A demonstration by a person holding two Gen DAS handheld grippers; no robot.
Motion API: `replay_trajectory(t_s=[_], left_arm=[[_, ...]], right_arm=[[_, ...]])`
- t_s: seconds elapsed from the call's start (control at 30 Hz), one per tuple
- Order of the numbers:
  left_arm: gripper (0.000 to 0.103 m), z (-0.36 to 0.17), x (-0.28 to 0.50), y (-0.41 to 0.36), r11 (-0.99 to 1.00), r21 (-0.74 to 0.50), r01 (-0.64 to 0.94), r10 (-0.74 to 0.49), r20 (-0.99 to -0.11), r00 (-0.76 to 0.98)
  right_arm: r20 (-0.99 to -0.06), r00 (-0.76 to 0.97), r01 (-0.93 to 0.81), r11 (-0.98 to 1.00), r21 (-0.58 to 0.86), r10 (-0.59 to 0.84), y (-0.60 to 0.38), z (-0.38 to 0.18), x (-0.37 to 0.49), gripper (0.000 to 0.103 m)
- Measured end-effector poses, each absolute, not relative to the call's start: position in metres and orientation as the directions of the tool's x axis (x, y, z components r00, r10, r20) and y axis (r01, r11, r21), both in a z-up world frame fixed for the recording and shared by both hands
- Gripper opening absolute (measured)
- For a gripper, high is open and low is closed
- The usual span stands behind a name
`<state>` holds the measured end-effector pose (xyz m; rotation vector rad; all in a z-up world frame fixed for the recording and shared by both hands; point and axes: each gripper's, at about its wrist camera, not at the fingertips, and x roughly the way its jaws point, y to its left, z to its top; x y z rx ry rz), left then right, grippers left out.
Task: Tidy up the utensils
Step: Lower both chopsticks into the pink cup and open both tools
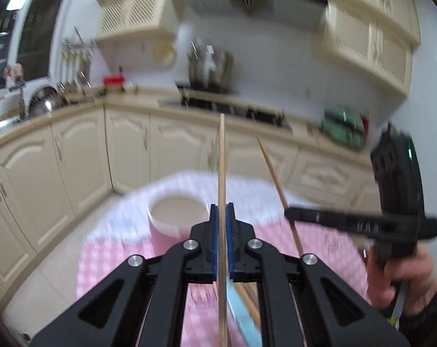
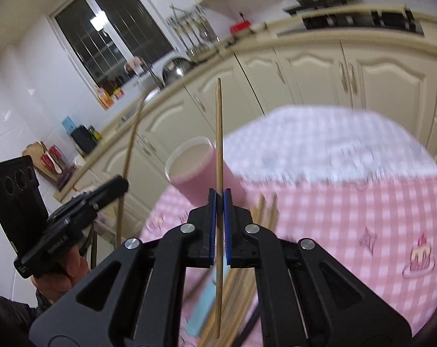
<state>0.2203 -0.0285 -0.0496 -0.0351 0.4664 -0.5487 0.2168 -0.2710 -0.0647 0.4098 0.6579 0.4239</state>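
My left gripper point(image 1: 222, 206) is shut on a wooden chopstick point(image 1: 222, 159) that stands upright above the table. My right gripper point(image 2: 219, 192) is shut on a second wooden chopstick point(image 2: 218, 133), also upright. A pink cup point(image 1: 175, 212) with a white rim stands on the pink checked tablecloth point(image 1: 328, 248), just beyond and left of my left gripper; in the right wrist view the pink cup point(image 2: 195, 170) sits just behind my fingertips. Several loose chopsticks point(image 2: 264, 214) and a light blue utensil point(image 2: 209, 297) lie on the cloth beneath the grippers. The right gripper point(image 1: 360, 222) with its chopstick point(image 1: 276, 185) shows at the right of the left wrist view.
Cream kitchen cabinets point(image 1: 74, 156) and a counter run behind the table. A stove point(image 1: 235, 107) with a steel pot point(image 1: 209, 63) is at the back, a sink with steel bowls point(image 1: 42, 101) at the left. The left gripper body point(image 2: 59, 222) is at the left of the right wrist view.
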Motion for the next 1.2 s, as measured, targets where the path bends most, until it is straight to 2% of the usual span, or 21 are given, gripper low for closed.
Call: replay_trajectory(t_s=[0.07,0.23,0.4,0.57,0.73,1.07,1.1,1.13,1.17,1.2], left_arm=[[0.005,-0.030,0.230,-0.025,0.871,-0.158,0.465,-0.491,-0.334,0.804],[0.005,0.006,0.264,-0.026,0.902,-0.169,0.398,-0.427,-0.197,0.883],[0.005,0.019,0.299,-0.030,0.922,-0.182,0.343,-0.370,-0.148,0.917],[0.005,0.017,0.323,-0.036,0.929,-0.191,0.317,-0.344,-0.125,0.931],[0.005,-0.007,0.335,-0.041,0.934,-0.196,0.299,-0.327,-0.135,0.935],[0.006,-0.042,0.340,-0.043,0.945,-0.166,0.282,-0.311,-0.188,0.932],[0.009,-0.042,0.339,-0.043,0.945,-0.161,0.284,-0.313,-0.193,0.930],[0.021,-0.041,0.336,-0.042,0.945,-0.156,0.286,-0.313,-0.194,0.930],[0.024,-0.040,0.334,-0.039,0.948,-0.155,0.277,-0.304,-0.191,0.933],[0.032,-0.038,0.331,-0.036,0.949,-0.160,0.272,-0.300,-0.187,0.935]], right_arm=[[-0.461,0.739,-0.259,0.838,0.480,0.492,-0.265,-0.051,0.226,0.005],[-0.355,0.813,-0.293,0.851,0.435,0.461,-0.241,-0.012,0.259,0.005],[-0.315,0.842,-0.300,0.864,0.404,0.439,-0.225,0.004,0.291,0.005],[-0.306,0.848,-0.299,0.868,0.398,0.432,-0.218,0.004,0.313,0.005],[-0.304,0.861,-0.291,0.884,0.367,0.409,-0.212,-0.008,0.324,0.005],[-0.389,0.828,-0.260,0.891,0.372,0.404,-0.208,-0.036,0.333,0.006],[-0.399,0.825,-0.254,0.893,0.372,0.401,-0.211,-0.037,0.331,0.009],[-0.406,0.824,-0.245,0.895,0.372,0.395,-0.213,-0.037,0.330,0.027],[-0.412,0.828,-0.228,0.900,0.372,0.381,-0.216,-0.038,0.328,0.042],[-0.416,0.834,-0.202,0.902,0.382,0.363,-0.223,-0.039,0.326,0.052]])
